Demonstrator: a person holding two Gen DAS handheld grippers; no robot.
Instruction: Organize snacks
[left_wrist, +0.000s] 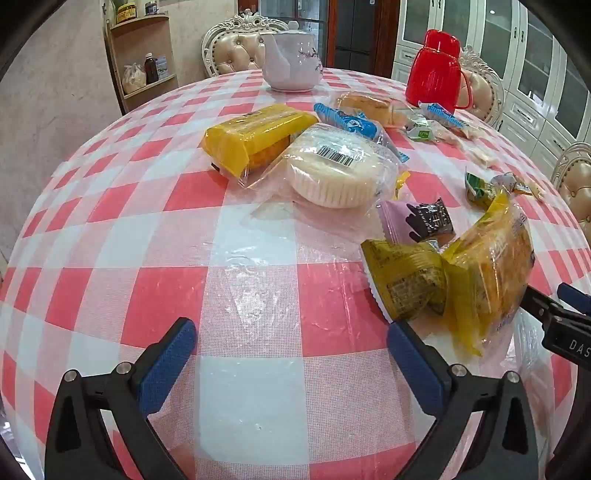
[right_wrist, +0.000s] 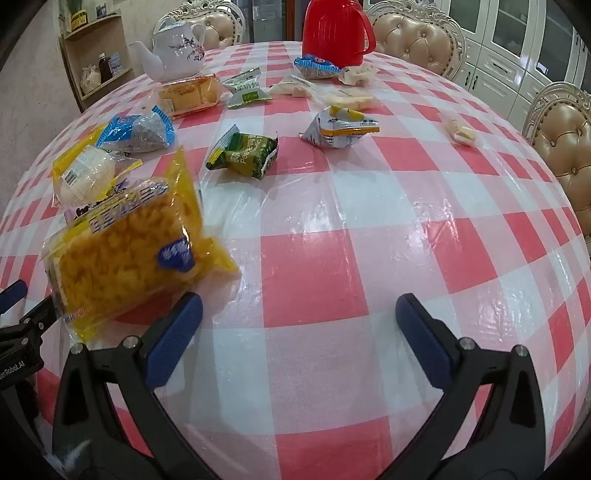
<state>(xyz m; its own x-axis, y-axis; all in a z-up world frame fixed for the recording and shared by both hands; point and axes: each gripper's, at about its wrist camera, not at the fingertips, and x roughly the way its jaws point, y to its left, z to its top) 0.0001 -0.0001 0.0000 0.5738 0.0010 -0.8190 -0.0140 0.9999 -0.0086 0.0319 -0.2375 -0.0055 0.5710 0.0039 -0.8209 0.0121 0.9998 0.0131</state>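
Note:
Both grippers hang open over the checked tablecloth with nothing between their fingers. My left gripper is just left of a fluted white plate rim. On that plate lie an olive-yellow packet and a tilted yellow crispy-snack pack. That same pack leans right beside the left finger of my right gripper. Further off lie a yellow packet, a wrapped white round cake, a green packet and a white-orange packet.
A white teapot and a red thermos stand at the table's far side. Several small snacks lie near them: wrapped bread, blue packets, pale sweets. Padded chairs ring the table.

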